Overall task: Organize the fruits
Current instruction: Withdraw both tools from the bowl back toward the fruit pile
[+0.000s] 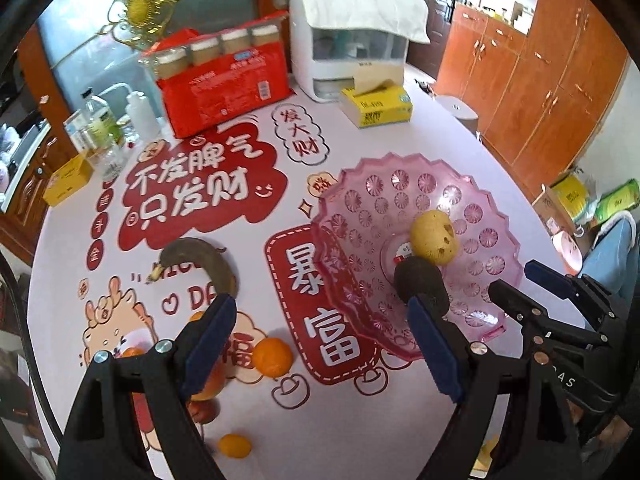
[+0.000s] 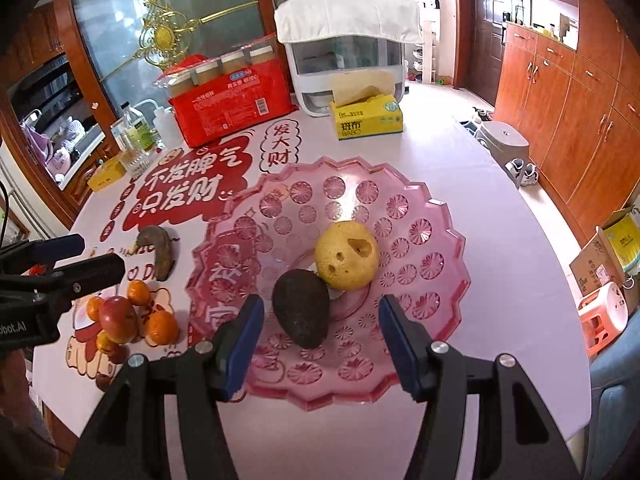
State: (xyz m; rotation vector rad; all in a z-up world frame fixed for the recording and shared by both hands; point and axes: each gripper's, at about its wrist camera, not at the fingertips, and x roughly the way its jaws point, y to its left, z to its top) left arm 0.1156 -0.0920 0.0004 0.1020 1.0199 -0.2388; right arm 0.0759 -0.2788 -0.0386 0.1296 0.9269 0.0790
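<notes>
I have both grippers raised over the table, tilted down, and neither carries anything. My left gripper (image 1: pixel 320 344) has its blue-padded fingers spread wide with only tablecloth between them; my right gripper (image 2: pixel 320 344) stands partly apart, also on nothing.

Just ahead of the right gripper sits the scalloped pink translucent plastic fruit dish (image 2: pixel 420 208). In its well lie the dark rough-skinned avocado (image 2: pixel 302 312), nearest my right fingertips, and beyond it, touching it, the yellow pitted pear-like fruit (image 2: pixel 346 254). I judge these two already sorted, which is why that hand hangs back empty.

The rest waits on the cloth off to the right gripper's left: a browned, overripe curved banana (image 1: pixel 204 260) ahead of my left gripper, a small round orange mandarin (image 1: pixel 272 356) between its fingers and lower down, and a red apple (image 2: pixel 118 318) huddled among more mandarins. The left hand's wide opening suits grabbing one of those next, I'd guess.
</notes>
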